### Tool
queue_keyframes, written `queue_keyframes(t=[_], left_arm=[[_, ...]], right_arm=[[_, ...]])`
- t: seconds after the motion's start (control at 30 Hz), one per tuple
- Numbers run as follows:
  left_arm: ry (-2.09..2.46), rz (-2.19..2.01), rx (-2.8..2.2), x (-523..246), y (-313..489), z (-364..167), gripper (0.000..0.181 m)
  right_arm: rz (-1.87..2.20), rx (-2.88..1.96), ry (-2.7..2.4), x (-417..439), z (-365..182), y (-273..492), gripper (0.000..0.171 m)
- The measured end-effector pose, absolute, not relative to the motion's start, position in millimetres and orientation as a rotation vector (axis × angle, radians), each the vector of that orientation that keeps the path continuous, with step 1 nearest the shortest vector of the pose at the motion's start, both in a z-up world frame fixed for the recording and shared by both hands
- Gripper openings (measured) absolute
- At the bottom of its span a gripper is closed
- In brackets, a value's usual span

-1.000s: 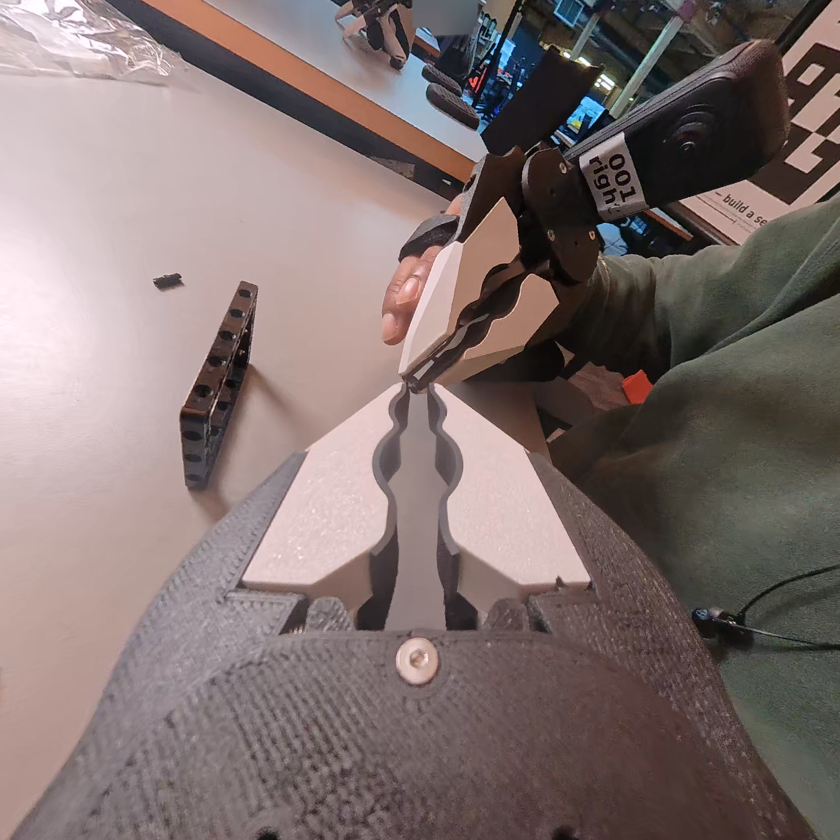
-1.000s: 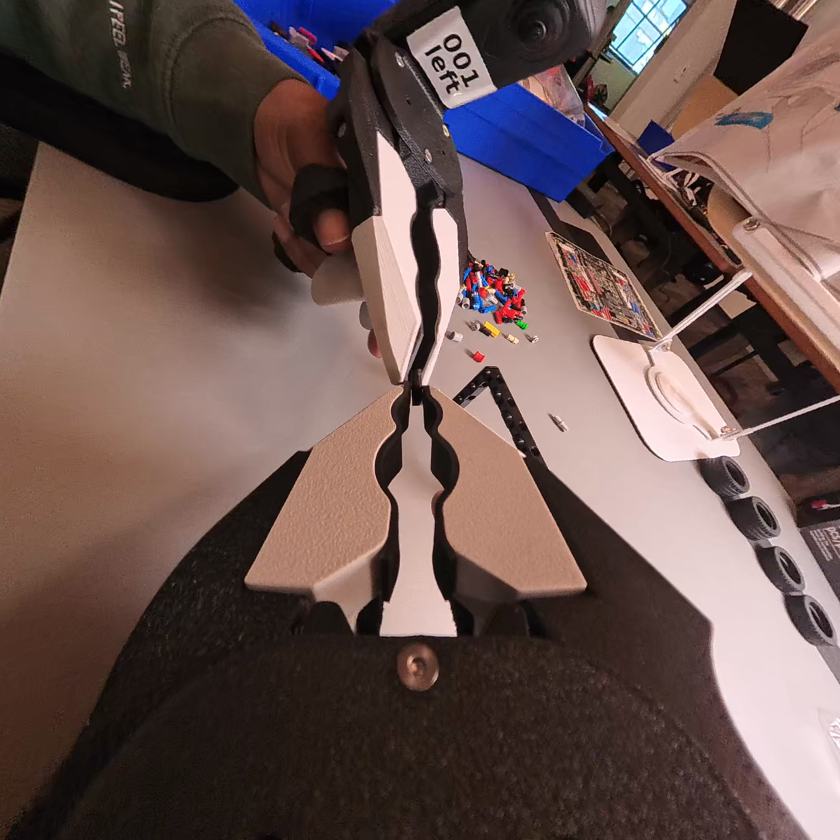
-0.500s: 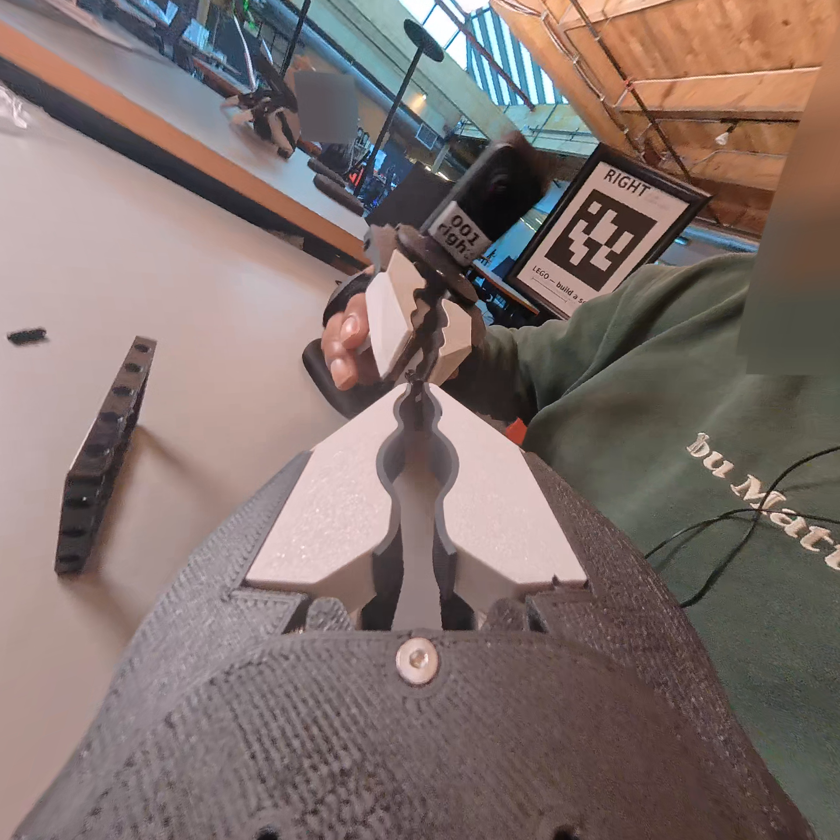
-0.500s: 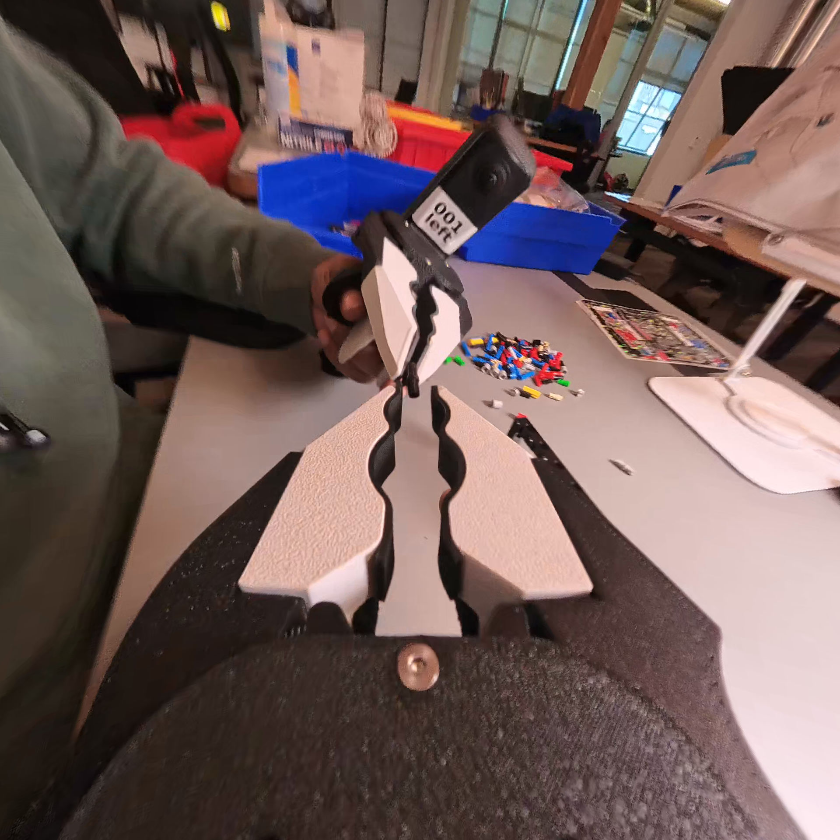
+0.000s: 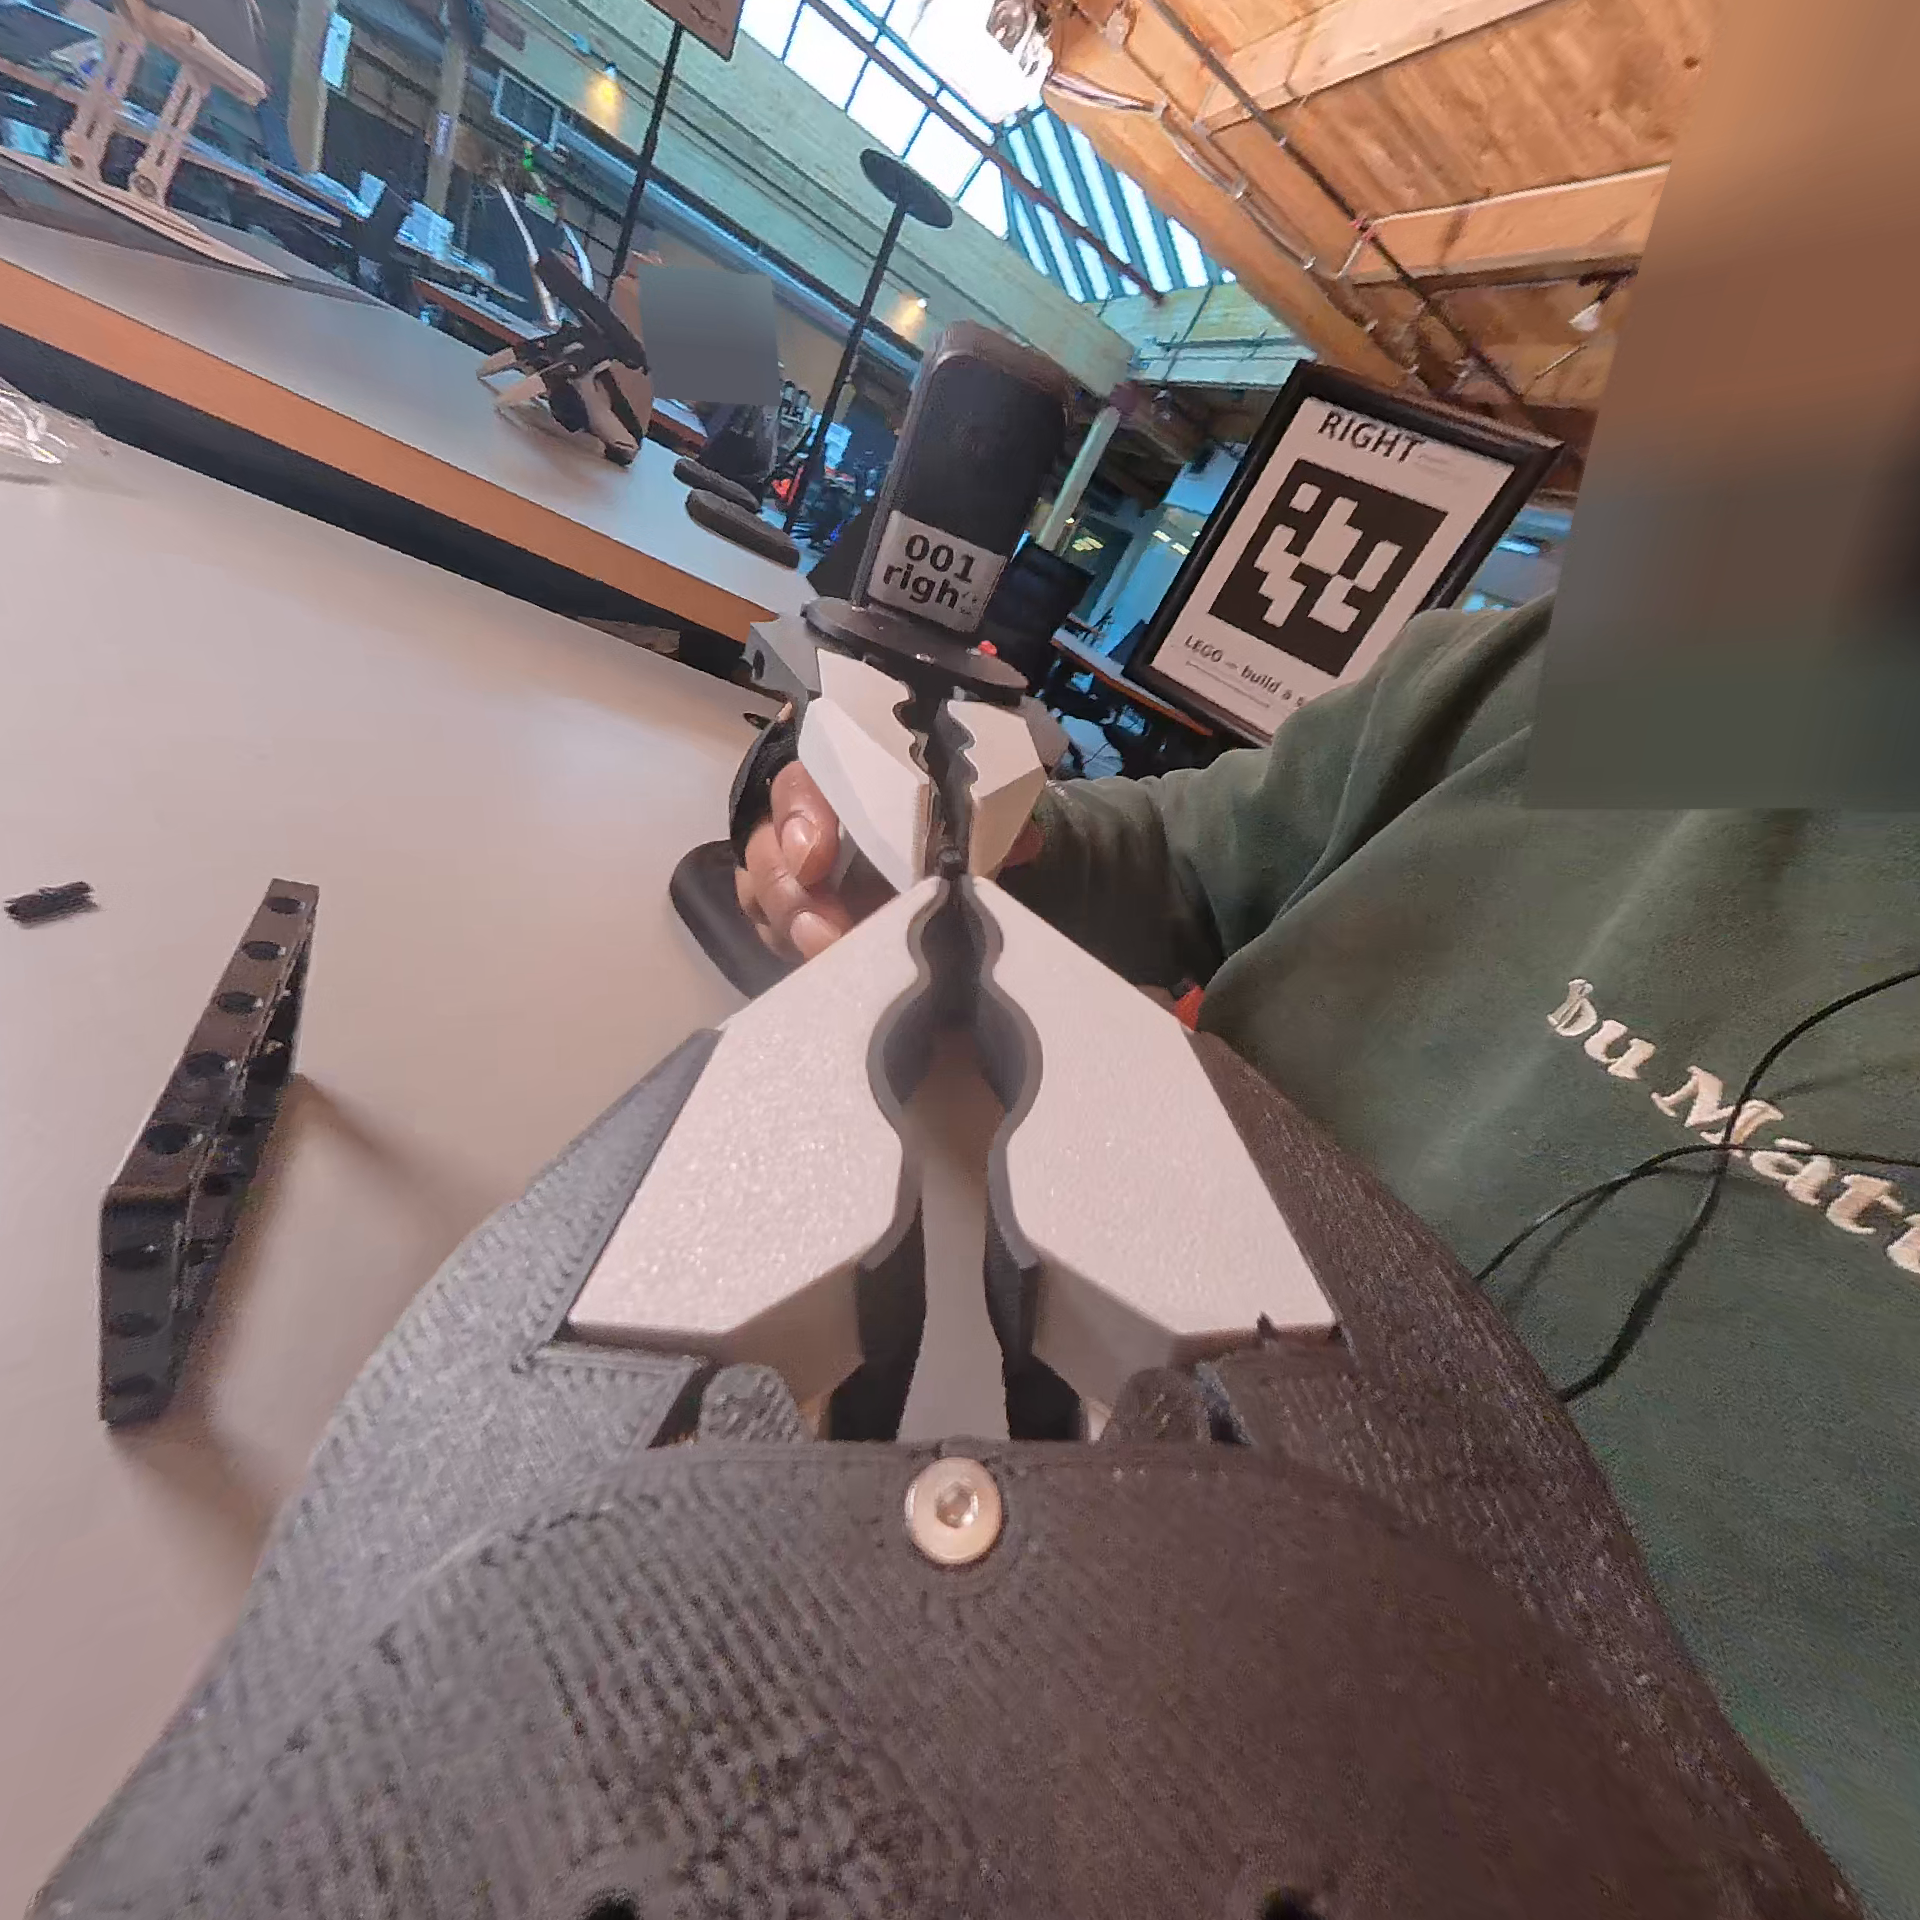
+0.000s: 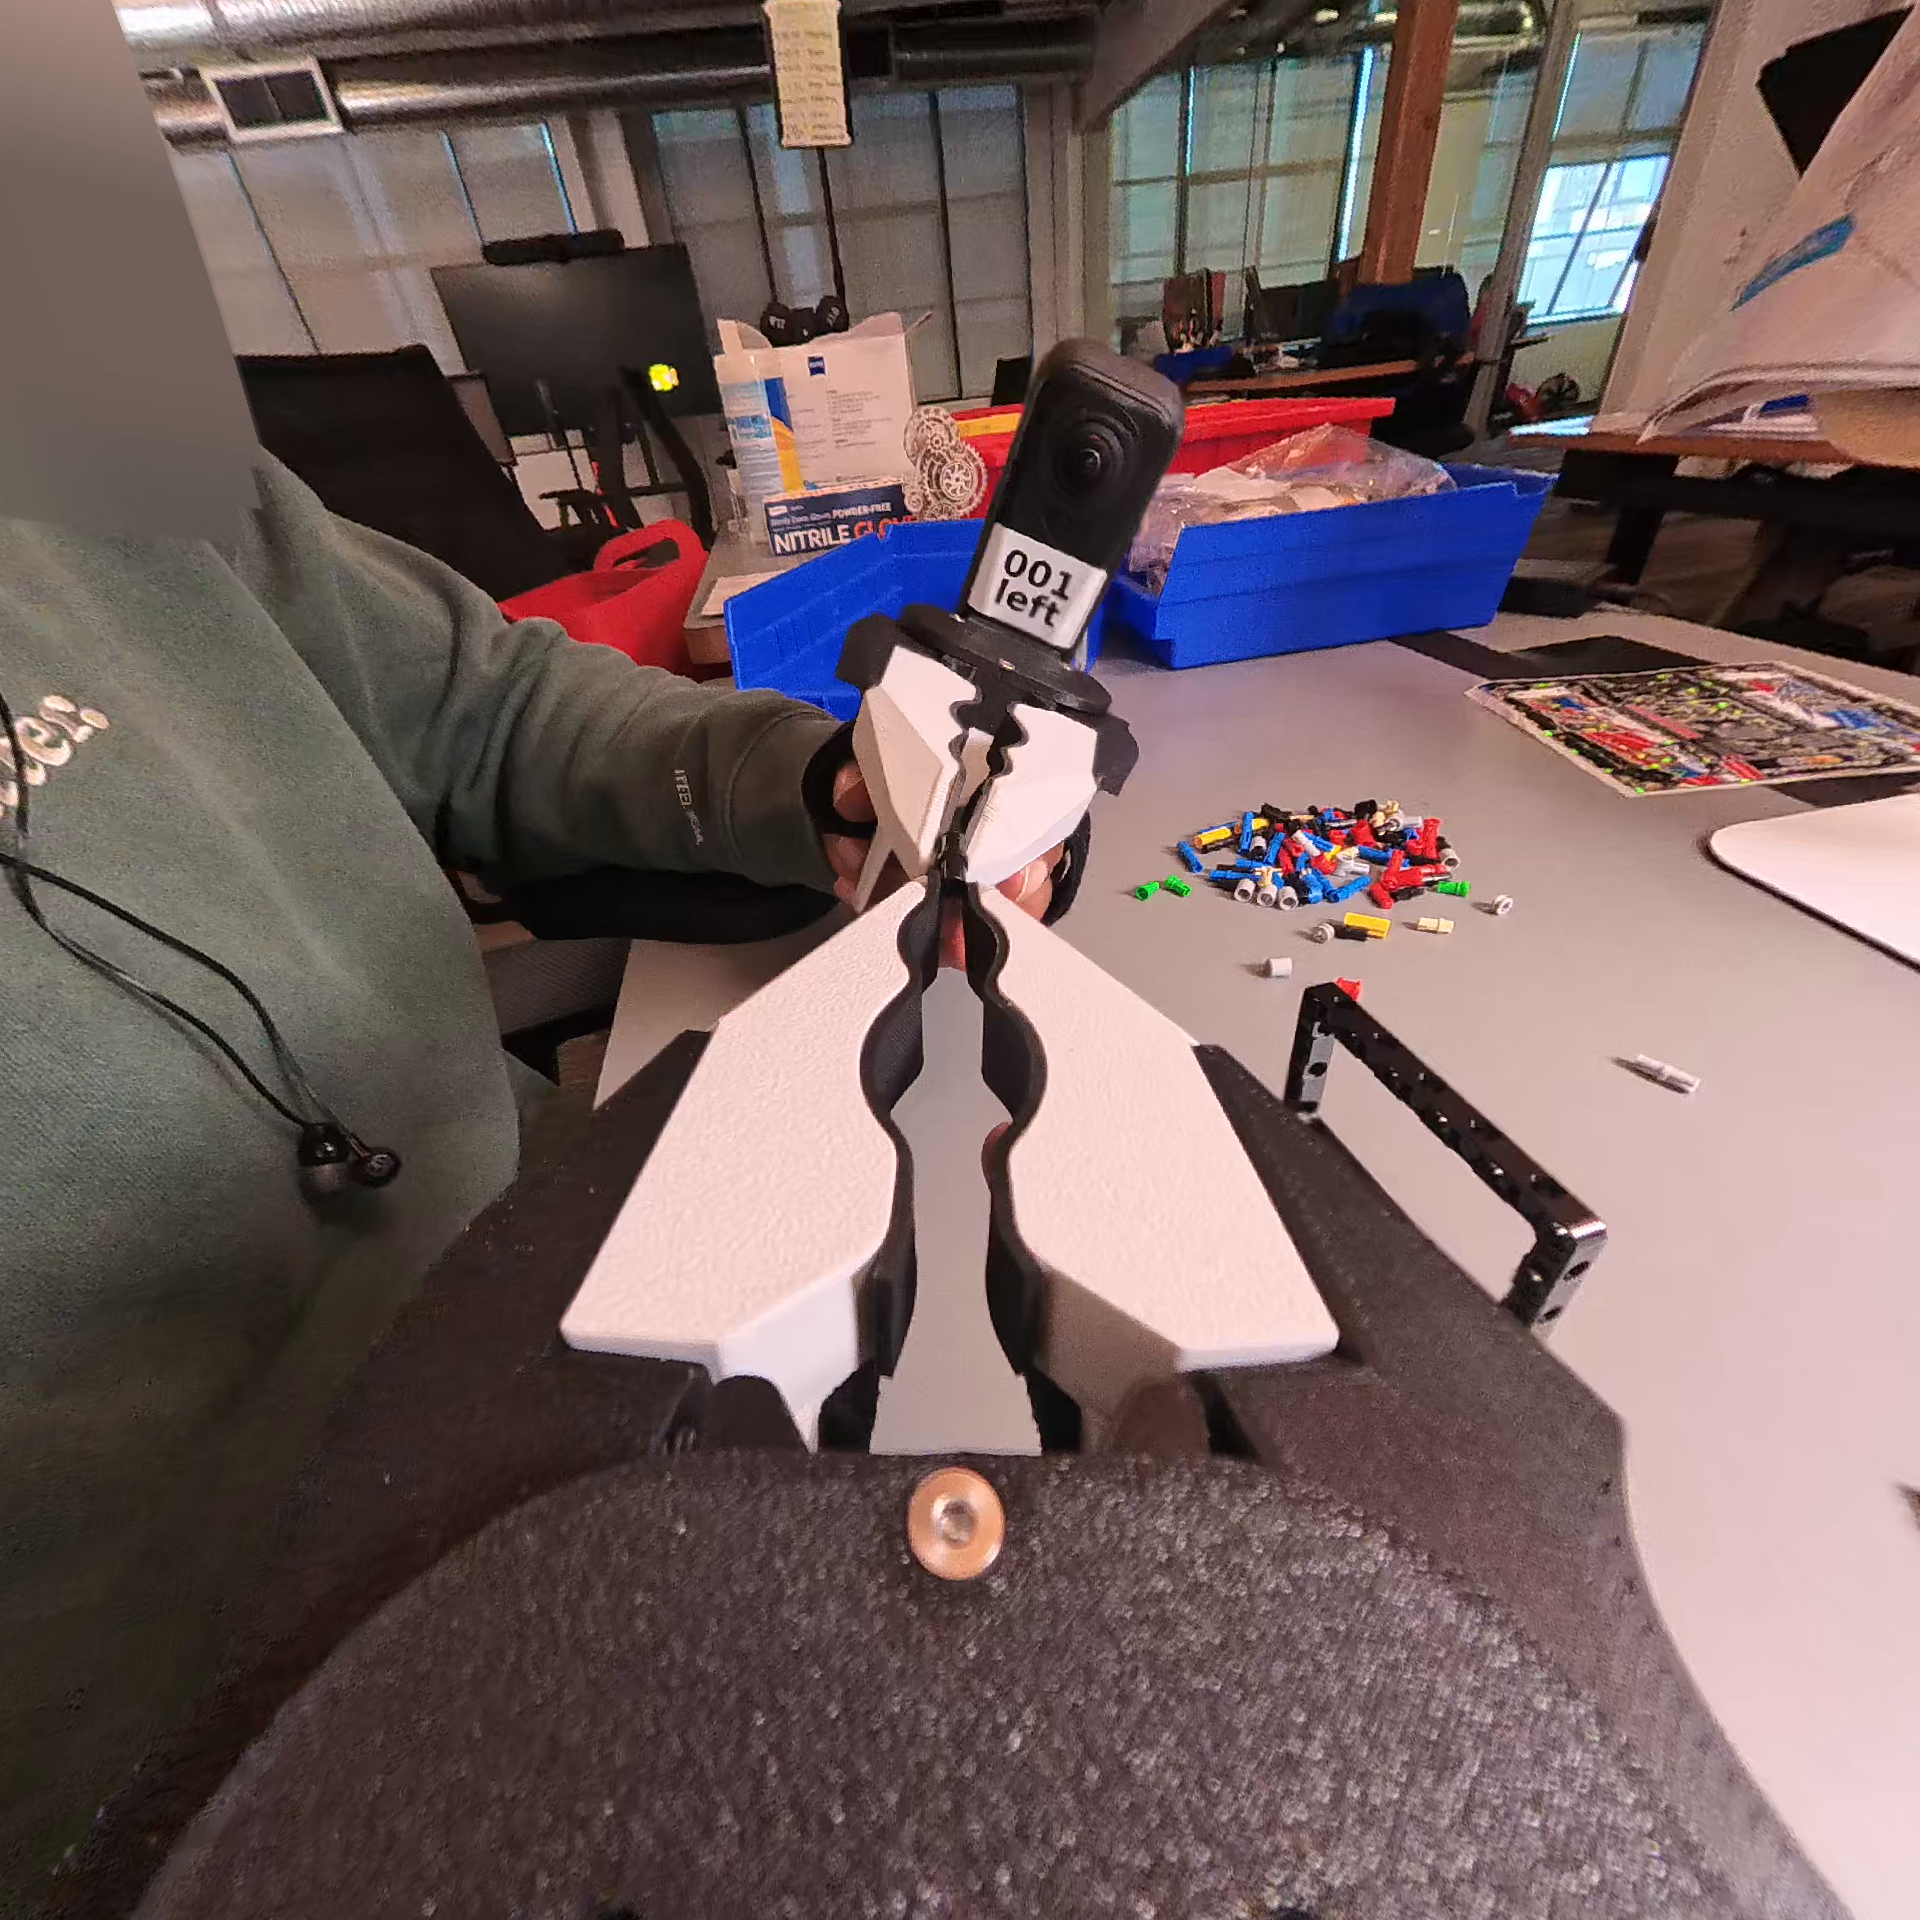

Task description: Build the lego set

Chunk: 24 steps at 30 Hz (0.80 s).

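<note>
Your left gripper (image 5: 951, 902) and right gripper (image 6: 948, 902) meet tip to tip, both raised above the table and each pointing at the other. Both sets of jaws are pinched nearly together at the tips, though what sits between them is too small to tell. Your left hand (image 6: 847, 821) and right hand (image 5: 795, 868) wrap the handles, green sleeves reaching back toward your chest.

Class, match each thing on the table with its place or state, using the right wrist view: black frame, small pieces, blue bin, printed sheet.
Things:
1. black frame
2. small pieces
3. blue bin
4. printed sheet

Places or states:
A. lies flat at the far right
B. nearest of the four
C. farthest back
D. loose, many-coloured heap

Pairs: 1-B; 2-D; 3-C; 4-A
</note>
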<state>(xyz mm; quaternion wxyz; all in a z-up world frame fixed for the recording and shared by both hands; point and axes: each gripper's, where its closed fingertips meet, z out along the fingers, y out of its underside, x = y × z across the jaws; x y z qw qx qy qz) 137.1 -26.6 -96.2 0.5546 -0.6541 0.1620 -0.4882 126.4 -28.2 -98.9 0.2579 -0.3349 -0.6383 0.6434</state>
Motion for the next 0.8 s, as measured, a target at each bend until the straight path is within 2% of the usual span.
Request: queue_keyframes(t=[0.3, 0.4, 0.5, 0.8], left_arm=[[0.392, -0.929, -1.648, 130.4, -14.5, -113.3, 0.0], [0.395, -0.719, -1.728, 116.9, -4.2, -129.8, 0.0], [0.461, -0.509, -1.755, 110.2, 0.6, -138.3, 0.015], [0.693, -0.116, -1.686, 113.0, -1.1, -140.8, 0.014]], right_arm=[[1.711, -0.984, -1.813, 122.7, -103.6, -16.8, 0.001], [1.671, -1.066, -1.838, 115.7, -119.2, -9.2, 0.001], [1.676, -1.191, -1.847, 109.0, -136.7, -3.3, 0.001], [1.878, -1.343, -1.838, 111.1, -137.5, -2.6, 0.001]])
